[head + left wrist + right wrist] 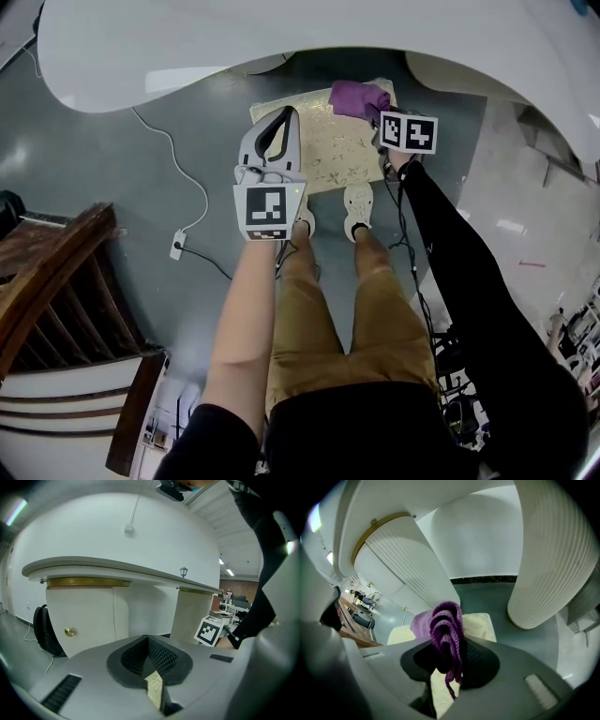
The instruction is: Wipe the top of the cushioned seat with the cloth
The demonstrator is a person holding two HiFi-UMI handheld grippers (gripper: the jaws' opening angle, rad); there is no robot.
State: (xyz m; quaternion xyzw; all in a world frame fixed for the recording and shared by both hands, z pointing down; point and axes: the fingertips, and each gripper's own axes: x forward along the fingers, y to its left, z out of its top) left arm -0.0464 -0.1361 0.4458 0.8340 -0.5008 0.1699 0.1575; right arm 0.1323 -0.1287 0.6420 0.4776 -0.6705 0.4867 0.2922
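Note:
The cushioned seat (328, 150) is a cream square with a gold pattern, low on the grey floor in front of the person's shoes. A purple knitted cloth (358, 97) lies bunched on its far right corner. My right gripper (377, 114) is shut on the cloth; in the right gripper view the cloth (447, 632) hangs folded between the jaws of that gripper (451, 656), over the seat (483, 625). My left gripper (284, 114) hovers over the seat's left part, jaws together with nothing in them. Through the left gripper (151, 656) only a sliver of the seat (154, 688) shows.
A white curved tabletop (234, 37) overhangs the seat's far side, on fluted white pedestals (553, 559). A white cable and plug (176, 246) lie on the floor at left. Dark wooden furniture (52, 281) stands at lower left. A black backpack (44, 630) leans by the pedestal.

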